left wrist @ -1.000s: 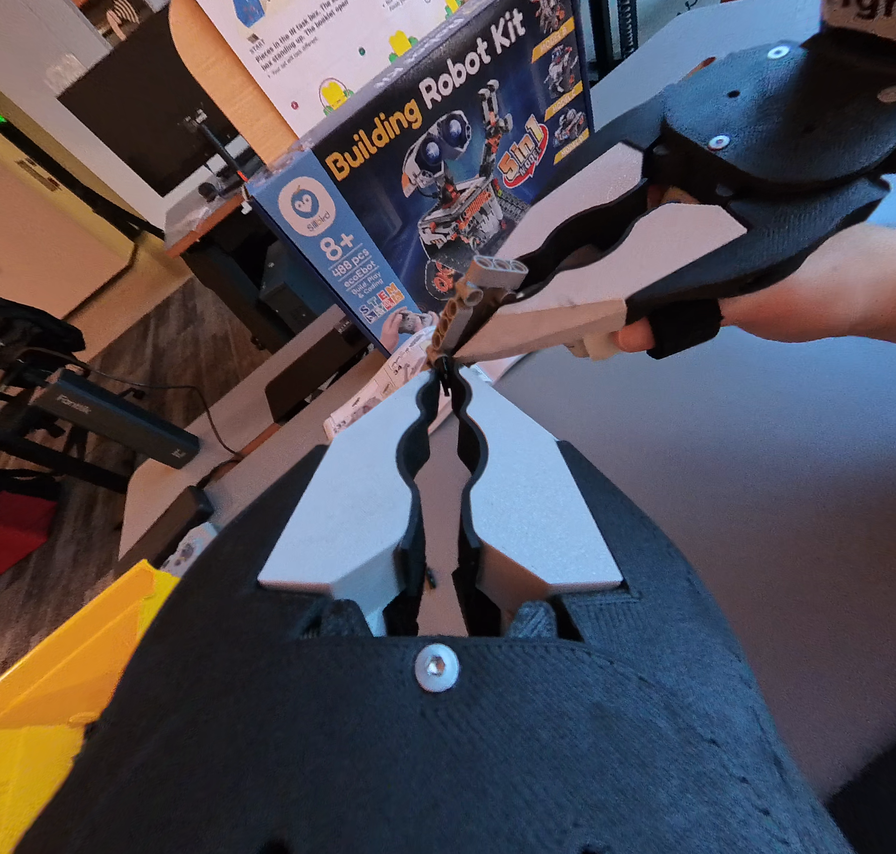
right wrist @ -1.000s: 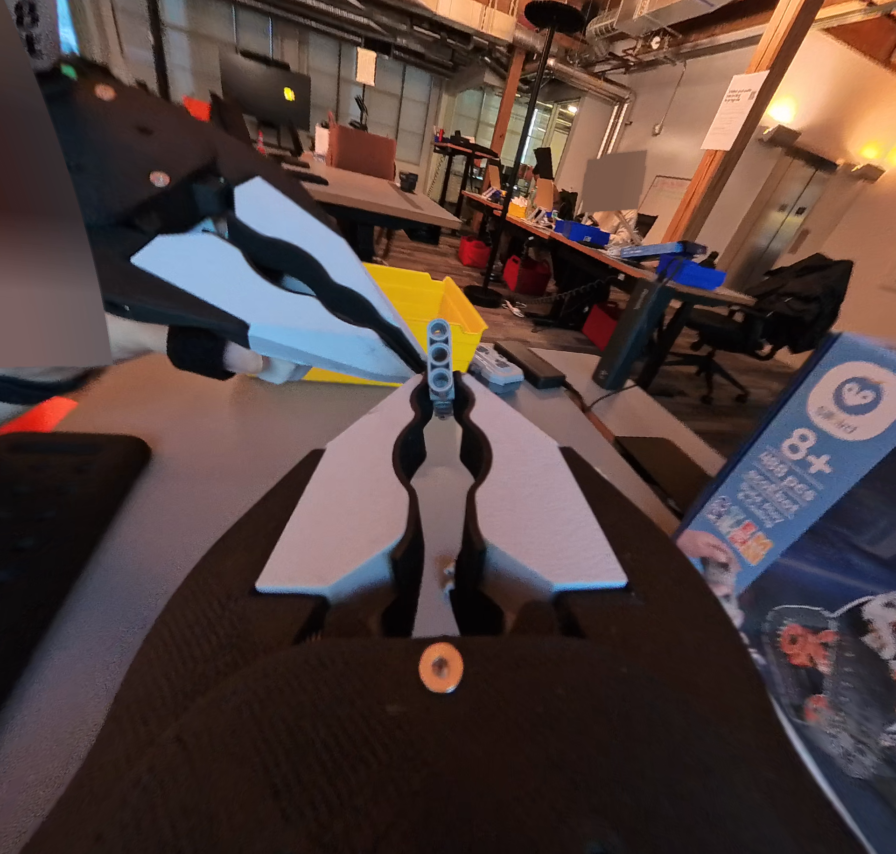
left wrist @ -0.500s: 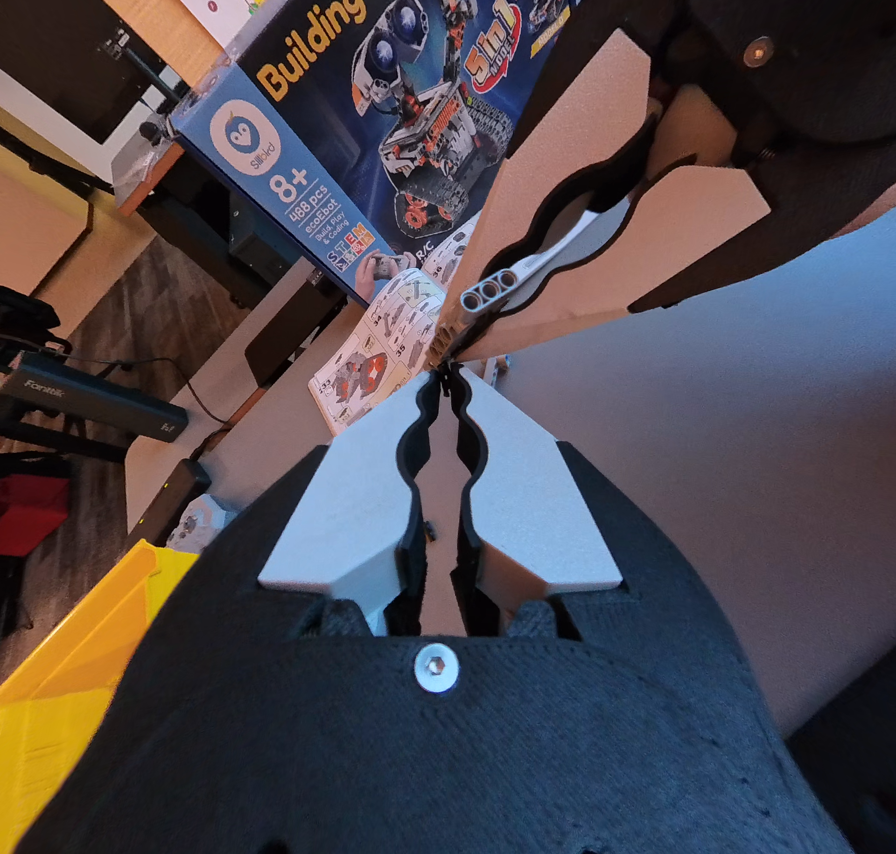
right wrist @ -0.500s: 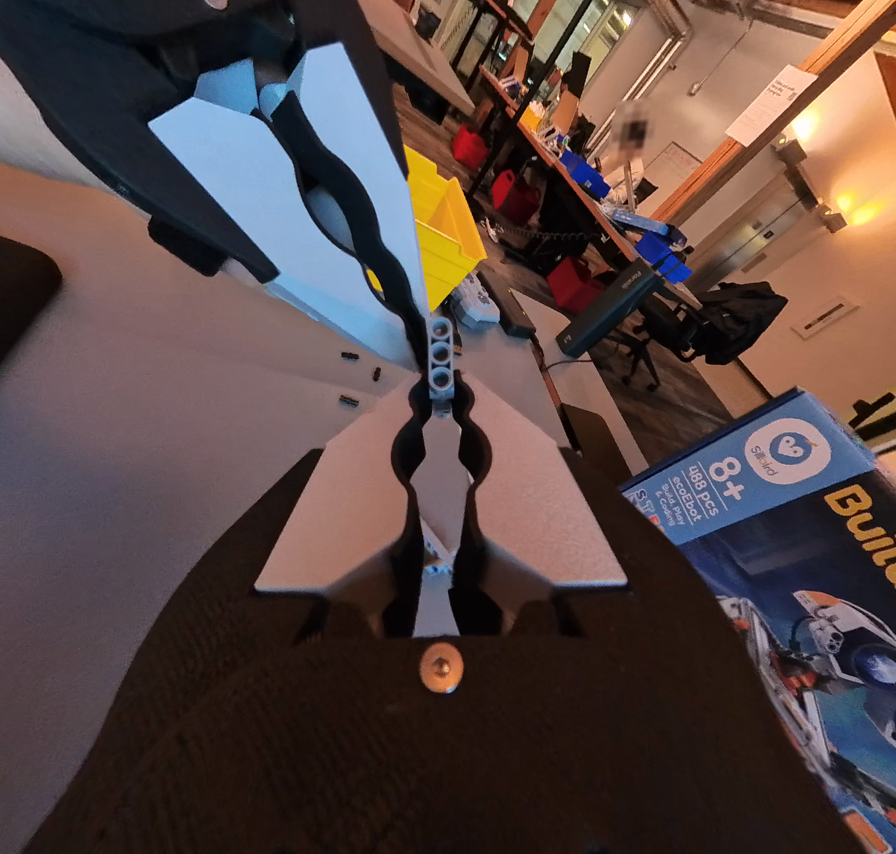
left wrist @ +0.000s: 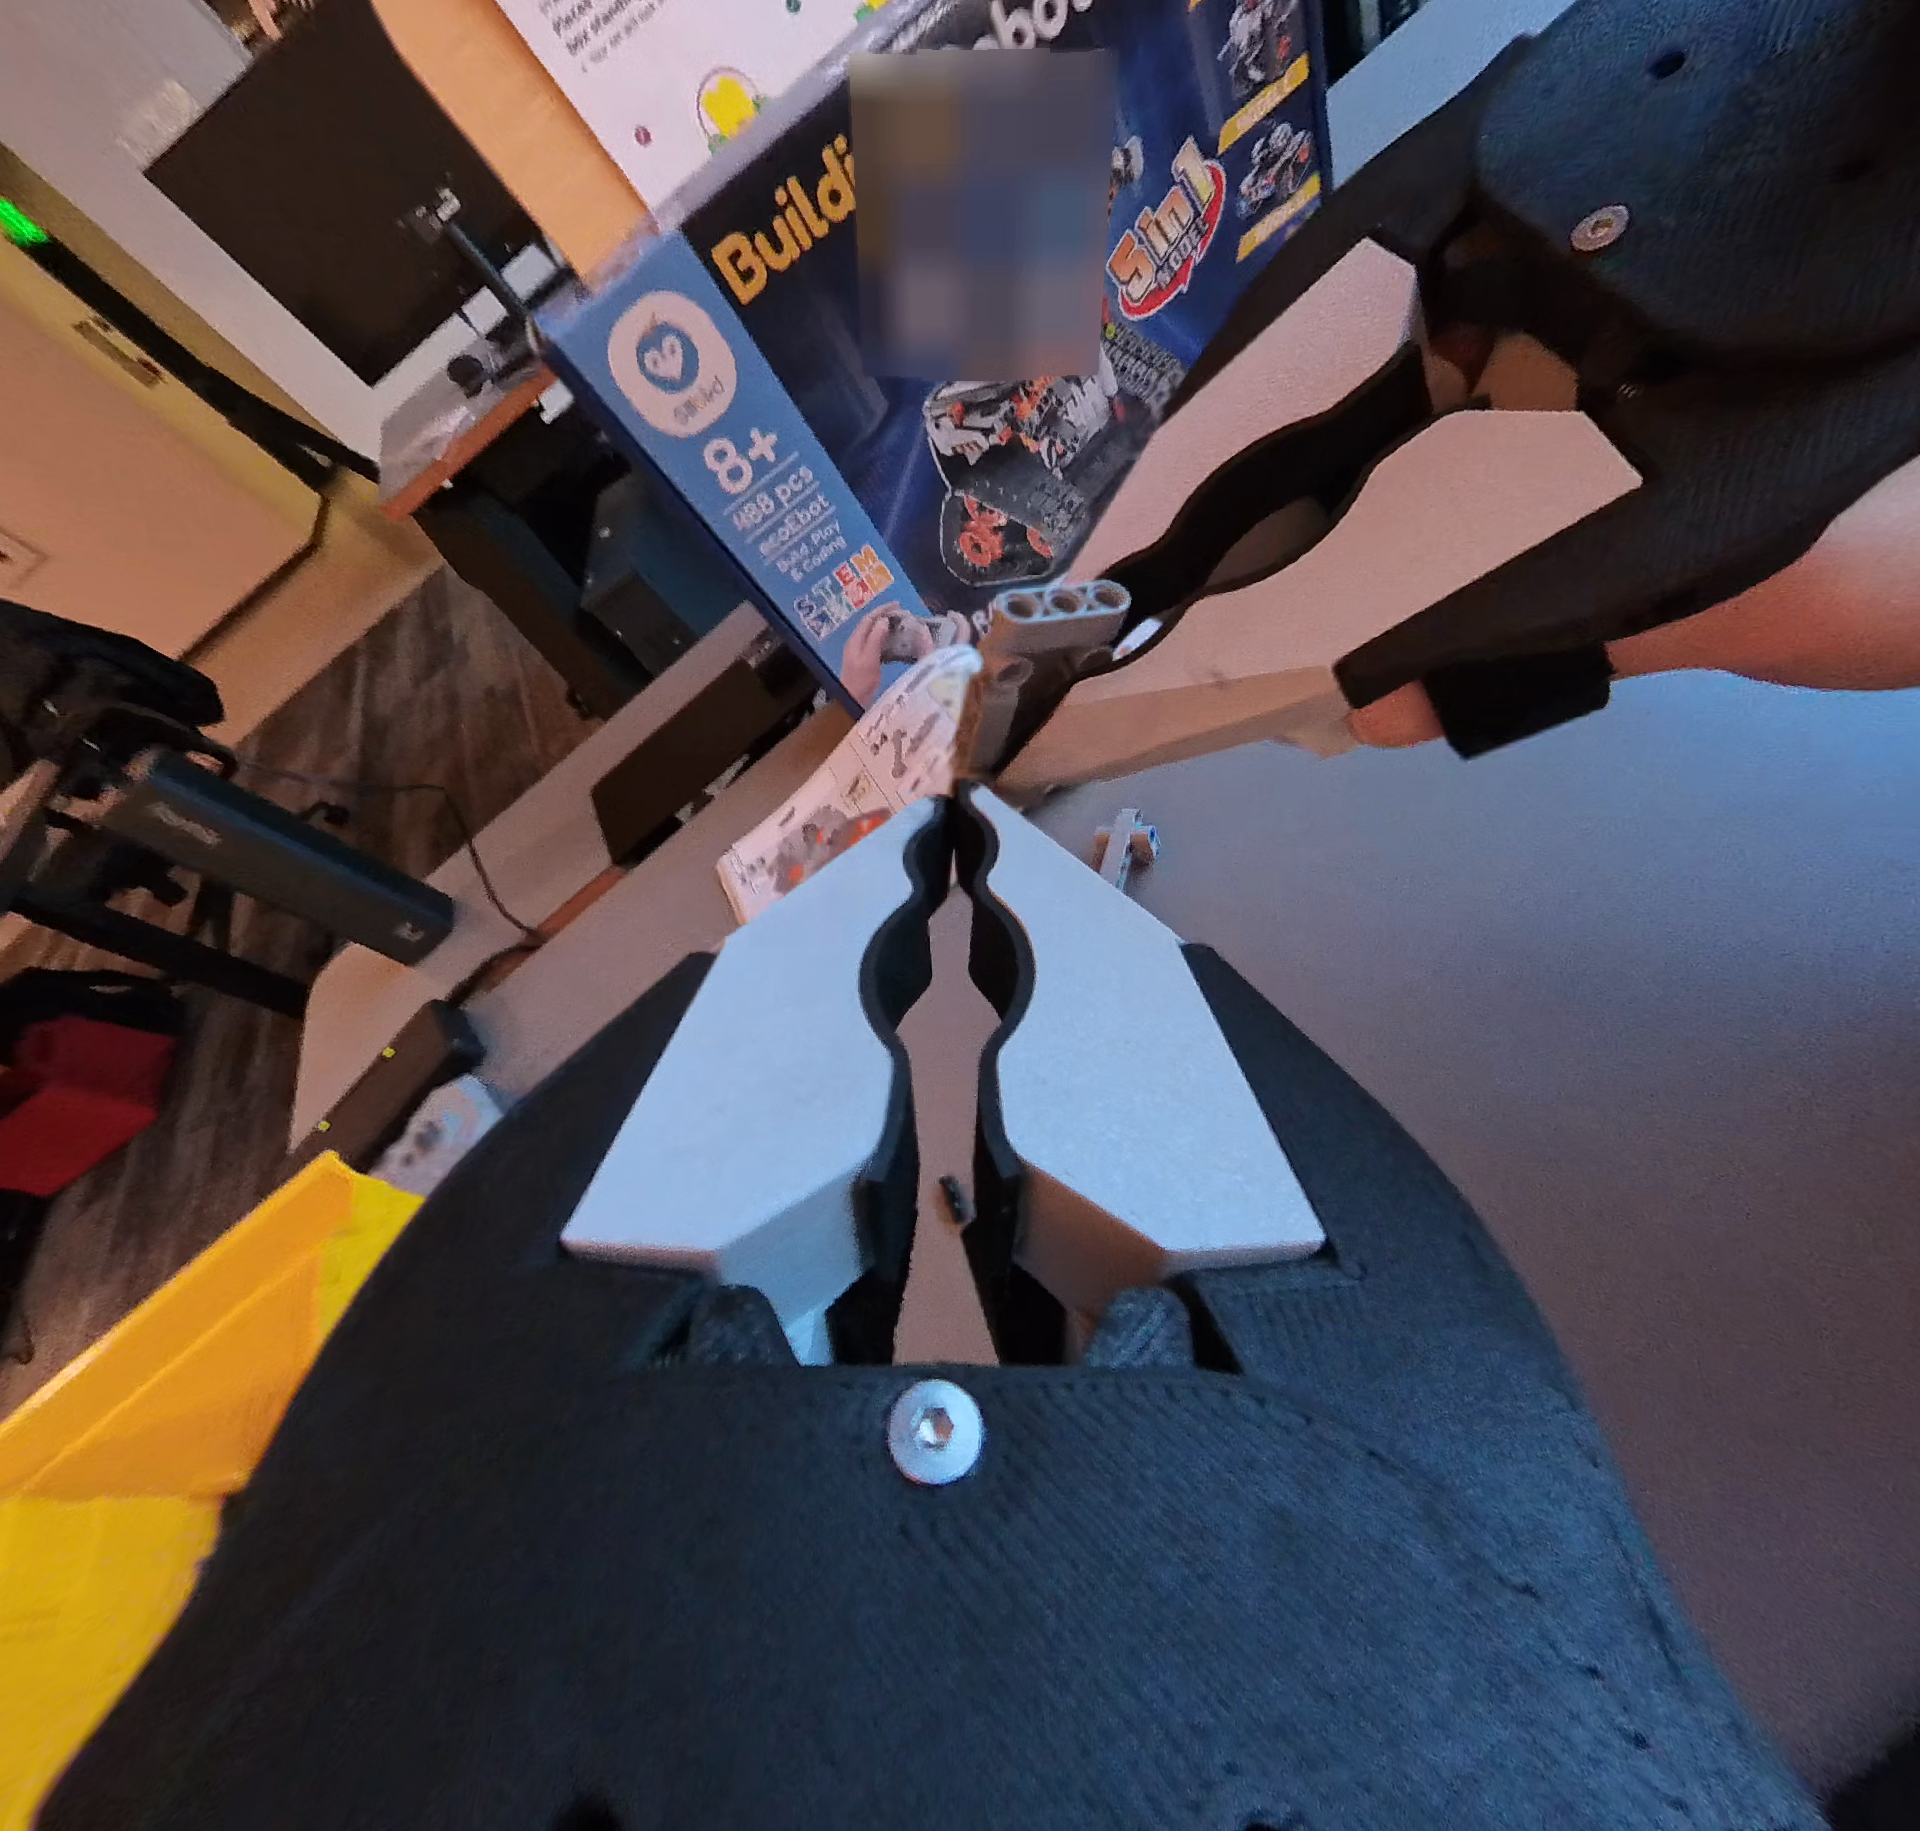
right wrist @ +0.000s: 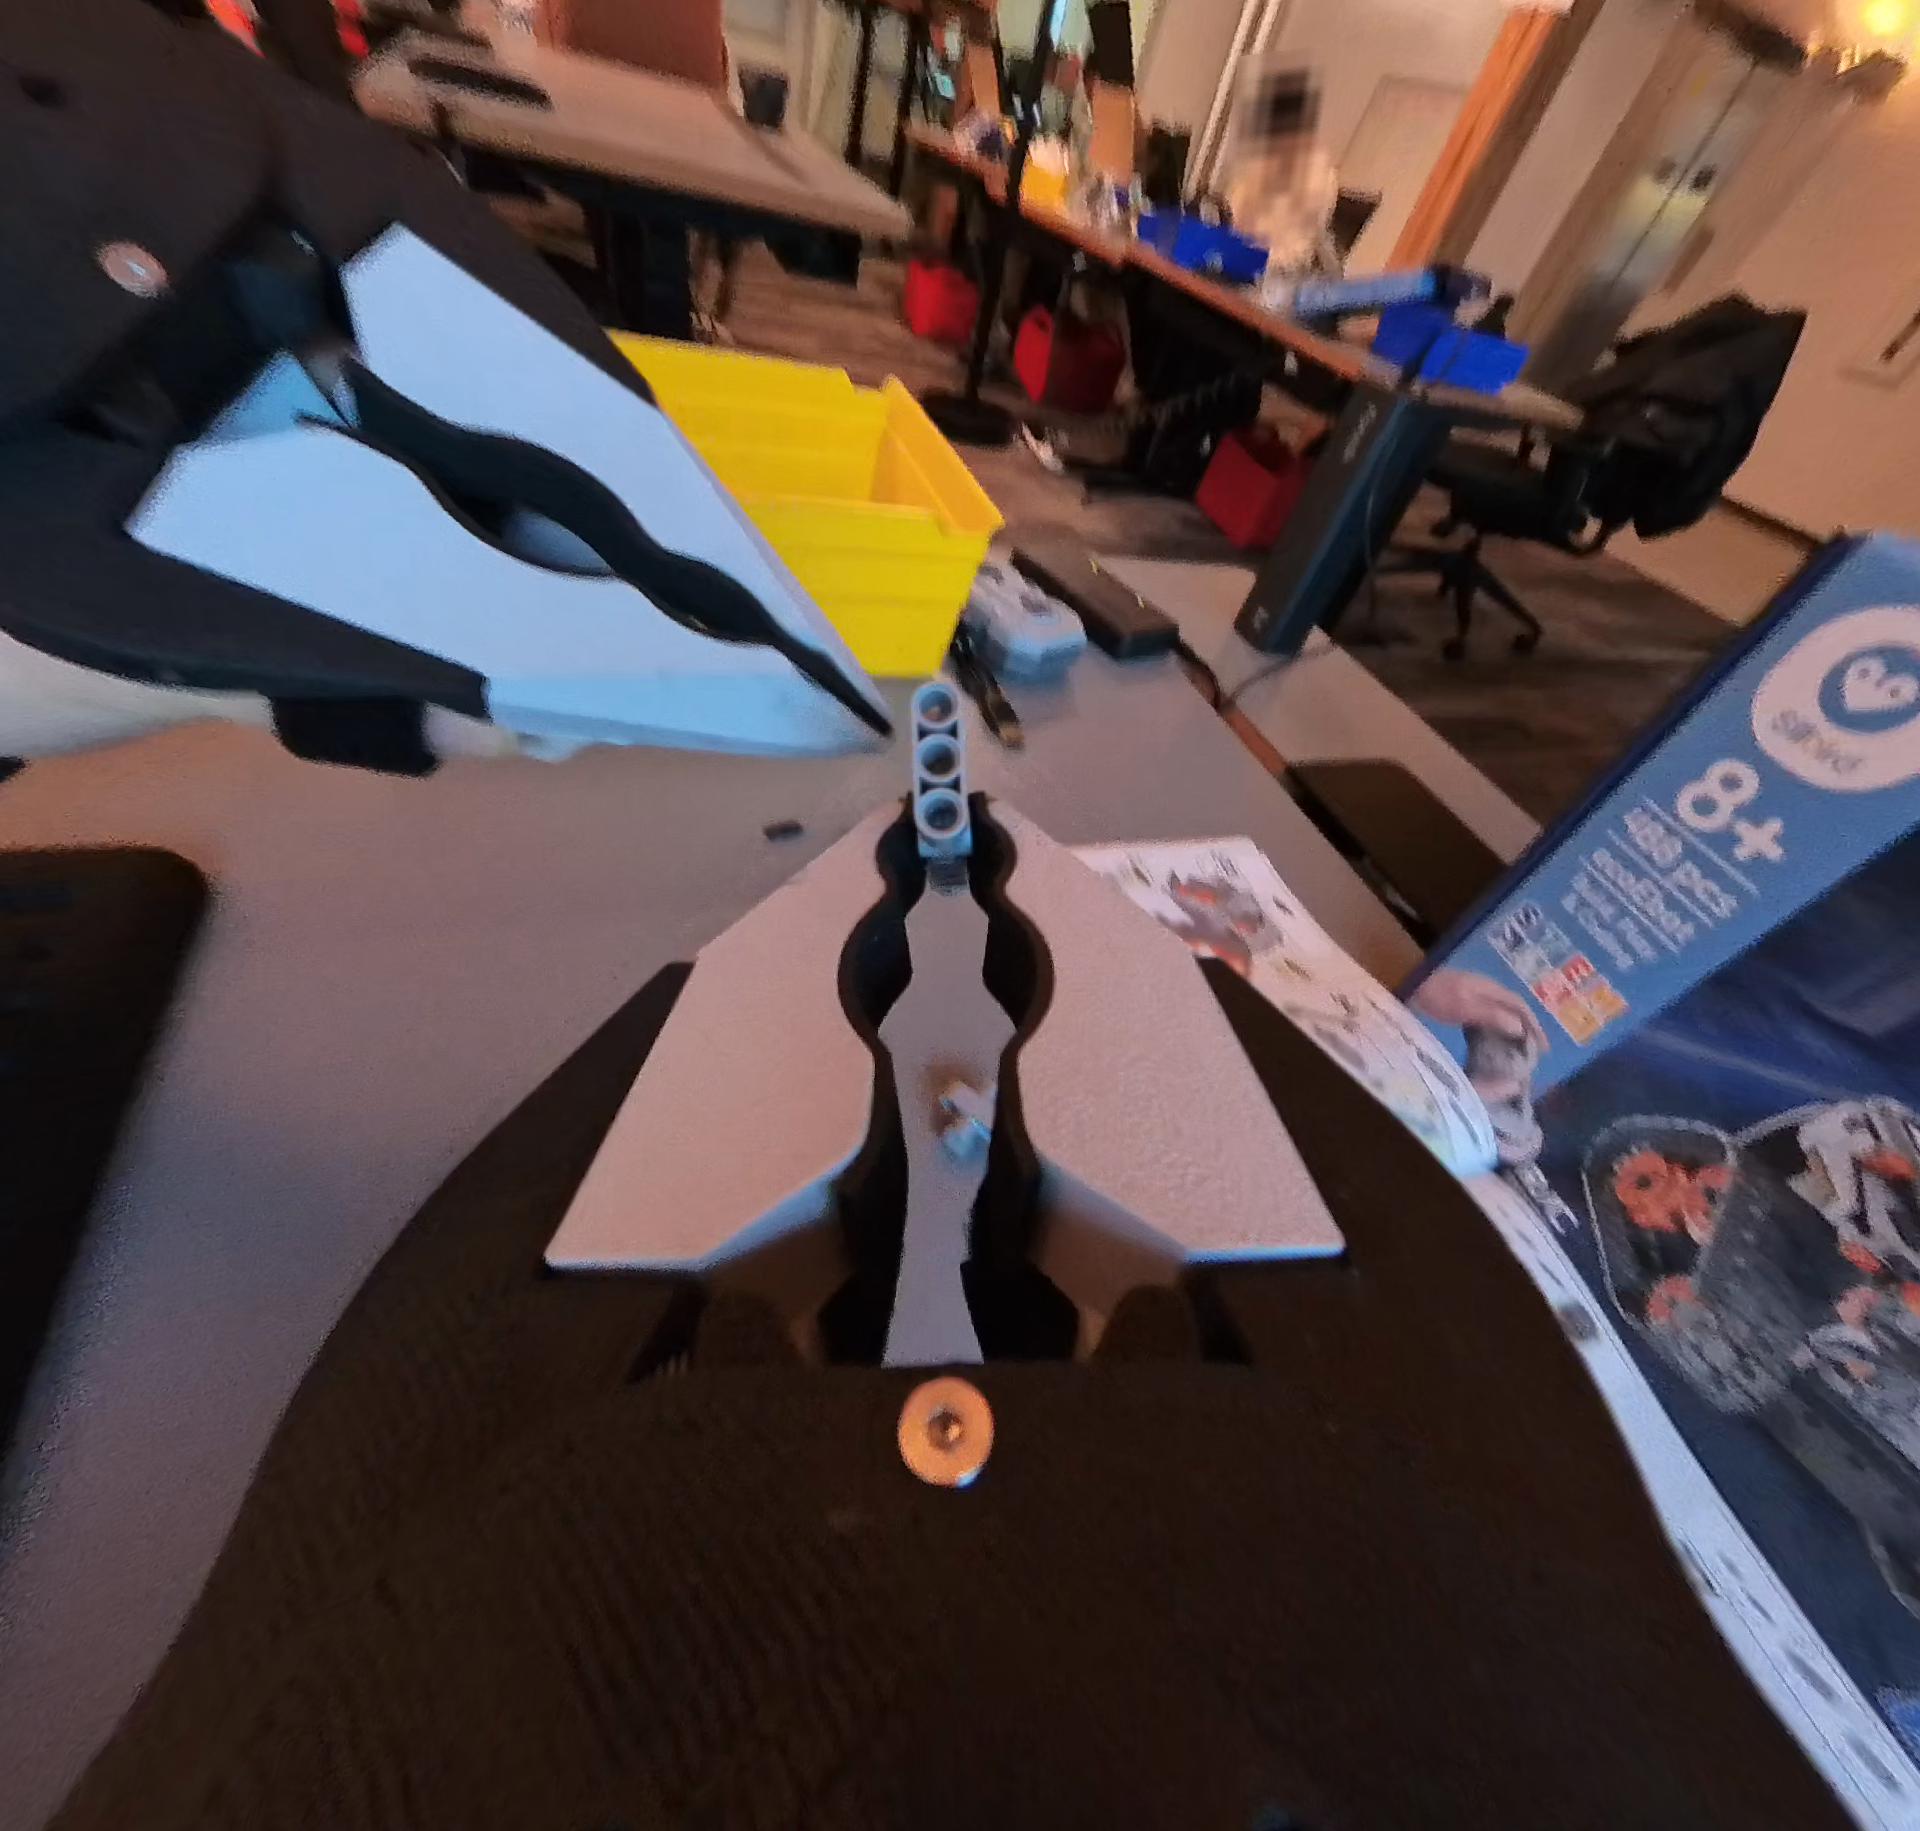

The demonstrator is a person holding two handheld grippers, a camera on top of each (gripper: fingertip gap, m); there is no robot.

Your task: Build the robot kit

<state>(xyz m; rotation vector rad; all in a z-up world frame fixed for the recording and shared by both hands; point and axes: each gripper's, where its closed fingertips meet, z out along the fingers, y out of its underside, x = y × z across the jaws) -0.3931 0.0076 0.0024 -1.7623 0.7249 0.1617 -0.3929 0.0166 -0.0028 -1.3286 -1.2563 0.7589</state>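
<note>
My right gripper (right wrist: 940, 825) is shut on a light grey beam (right wrist: 938, 779) with three holes, which stands up out of its tips above the grey table (right wrist: 436, 950). In the left wrist view the beam (left wrist: 1060, 605) sticks out of the right gripper (left wrist: 1023, 732) at the upper right. My left gripper (left wrist: 961, 807) is shut, and I see nothing between its tips. Its tips are just below the beam's lower end. In the right wrist view the left gripper (right wrist: 881, 725) comes in from the upper left, its tips right beside the beam's top.
A blue toy kit box (left wrist: 831, 493) (right wrist: 1714, 846) stands at the table's far side with an open instruction booklet (left wrist: 821, 836) (right wrist: 1247, 940) before it. A small grey part (left wrist: 1127, 841) and black pins (right wrist: 784, 829) lie on the table. A yellow bin (right wrist: 852, 493) stands behind the left gripper. Only a small space, under 4 cm, lies between the two pairs of fingers.
Both grippers have swung back from the steep tilt of half a second ago to a flatter pose. The beam stays in the right gripper, and the left tips stay close by it.
</note>
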